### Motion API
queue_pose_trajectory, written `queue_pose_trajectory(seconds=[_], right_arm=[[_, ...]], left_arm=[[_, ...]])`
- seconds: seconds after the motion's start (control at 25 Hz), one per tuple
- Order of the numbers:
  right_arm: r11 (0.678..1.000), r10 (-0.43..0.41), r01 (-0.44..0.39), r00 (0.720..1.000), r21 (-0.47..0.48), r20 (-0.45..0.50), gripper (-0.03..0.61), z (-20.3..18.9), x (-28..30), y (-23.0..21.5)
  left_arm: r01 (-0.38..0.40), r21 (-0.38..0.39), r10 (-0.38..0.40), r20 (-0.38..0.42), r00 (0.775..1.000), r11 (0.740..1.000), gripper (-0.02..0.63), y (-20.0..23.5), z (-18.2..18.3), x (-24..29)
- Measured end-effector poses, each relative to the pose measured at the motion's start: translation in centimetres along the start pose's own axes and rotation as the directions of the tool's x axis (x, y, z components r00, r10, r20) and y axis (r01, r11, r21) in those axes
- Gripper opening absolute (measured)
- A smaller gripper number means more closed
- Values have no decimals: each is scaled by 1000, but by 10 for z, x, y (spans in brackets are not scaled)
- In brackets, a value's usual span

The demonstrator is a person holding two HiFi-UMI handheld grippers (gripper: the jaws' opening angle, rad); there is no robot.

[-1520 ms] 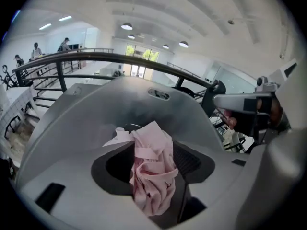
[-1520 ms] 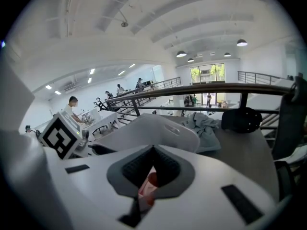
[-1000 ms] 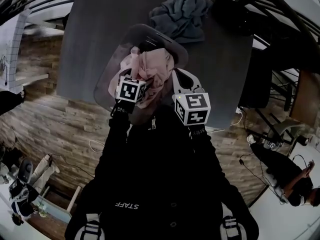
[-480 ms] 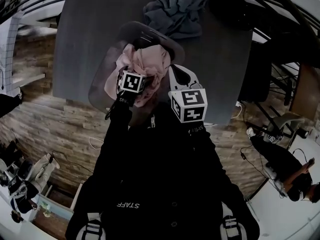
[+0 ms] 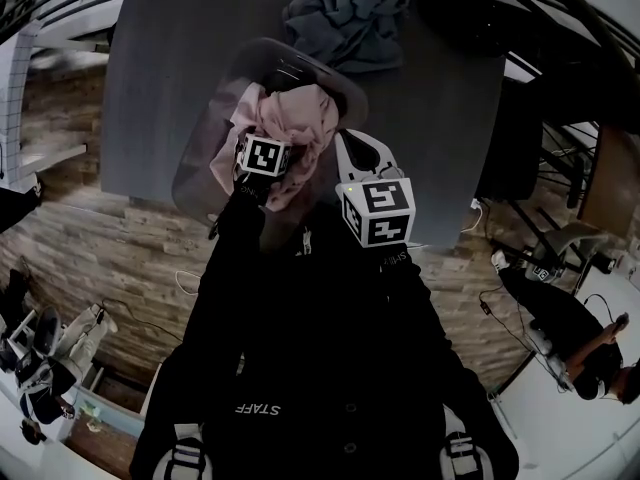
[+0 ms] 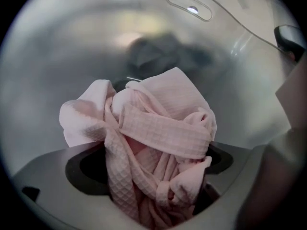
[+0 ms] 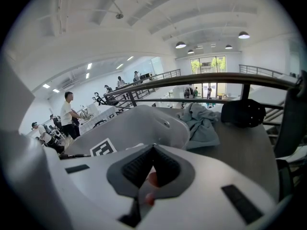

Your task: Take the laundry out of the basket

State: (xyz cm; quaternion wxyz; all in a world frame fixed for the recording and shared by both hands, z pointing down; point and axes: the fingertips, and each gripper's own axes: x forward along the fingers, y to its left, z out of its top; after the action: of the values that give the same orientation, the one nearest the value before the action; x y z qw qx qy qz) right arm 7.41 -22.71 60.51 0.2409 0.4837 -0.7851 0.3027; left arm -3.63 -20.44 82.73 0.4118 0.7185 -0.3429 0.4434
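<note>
A pink waffle towel is bunched in the translucent grey basket on the grey table. In the left gripper view the same towel fills the middle between the jaws of my left gripper. The jaws stand wide, and a dark pad shows bare on the left. In the head view my left gripper is pushed into the towel. My right gripper hovers at the basket's right rim, its jaws shut. A small reddish spot shows in their gap; I cannot tell what it is.
A blue-grey cloth lies crumpled on the table beyond the basket, also seen in the right gripper view. A dark round object sits at the table's far right. Railings ring the table, and people stand in the room beyond.
My left gripper has edged forward into the pink towel, and the view has shifted slightly. The right gripper has stayed beside the basket.
</note>
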Motion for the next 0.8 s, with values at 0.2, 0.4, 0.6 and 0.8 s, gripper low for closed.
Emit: queue_pose_trajectory(seconds=[0.2, 0.4, 0.6, 0.8], right_arm=[[1000, 0, 0, 1000, 9, 8, 14, 0, -4, 0], [1000, -3, 3, 1000, 10, 27, 14, 4, -9, 0], [1000, -11, 10, 998, 11, 56, 14, 10, -20, 2], [1000, -23, 21, 996, 20, 92, 14, 10, -39, 2]], left_arm=[[8, -50, -10, -30, 1000, 999, 407, 1, -7, -11], [2, -97, -4, -18, 1000, 995, 259, -1, -5, -23], [6, -104, -1, 45, 999, 995, 224, -8, 5, -52], [-26, -79, 36, 131, 991, 997, 221, -21, 13, -93]])
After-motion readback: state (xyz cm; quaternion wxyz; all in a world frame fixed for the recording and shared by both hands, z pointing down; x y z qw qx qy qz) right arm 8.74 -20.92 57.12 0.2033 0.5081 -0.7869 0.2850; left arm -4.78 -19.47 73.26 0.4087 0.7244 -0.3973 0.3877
